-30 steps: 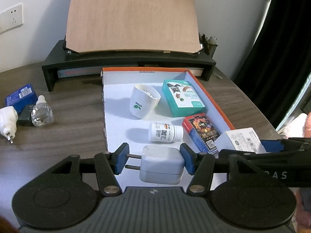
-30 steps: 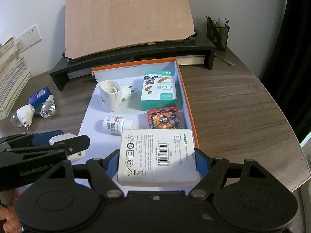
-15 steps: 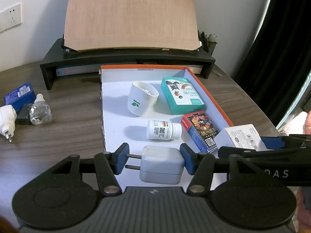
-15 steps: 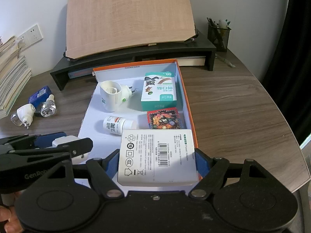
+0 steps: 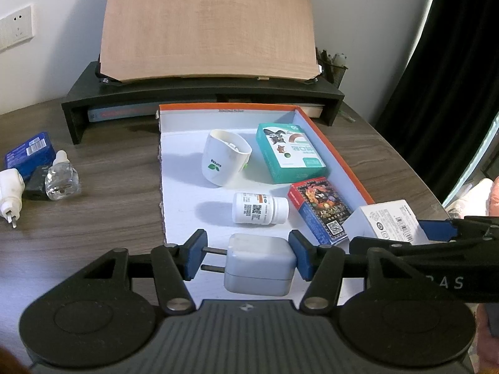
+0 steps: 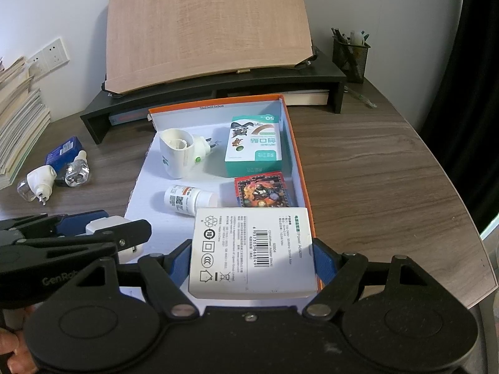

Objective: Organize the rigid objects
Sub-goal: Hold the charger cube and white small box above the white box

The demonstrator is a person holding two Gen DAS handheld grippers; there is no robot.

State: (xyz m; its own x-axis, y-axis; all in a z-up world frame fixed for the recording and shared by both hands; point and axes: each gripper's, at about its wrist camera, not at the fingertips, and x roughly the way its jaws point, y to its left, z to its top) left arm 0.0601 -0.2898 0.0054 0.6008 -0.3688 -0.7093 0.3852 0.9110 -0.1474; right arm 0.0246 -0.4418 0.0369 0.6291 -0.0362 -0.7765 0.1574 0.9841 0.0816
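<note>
my white plug block [image 5: 259, 264] sits sideways in my left tool, its two metal pins poking to the left. my flat white box [image 6: 252, 251] with a barcode sits label up in my right tool. in the orange tray [image 5: 346, 159] lie a white cup thing [image 5: 225, 161] tipped over, a green box [image 5: 288, 151], a little white bottle [image 5: 259, 208] on its side and a red card box [image 5: 319, 206].

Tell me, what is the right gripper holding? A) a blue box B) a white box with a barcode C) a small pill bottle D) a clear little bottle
B: in the right wrist view, the right gripper has its blue pads against both sides of the white box, whose barcode label faces up; the pill bottle lies loose in the tray.
</note>
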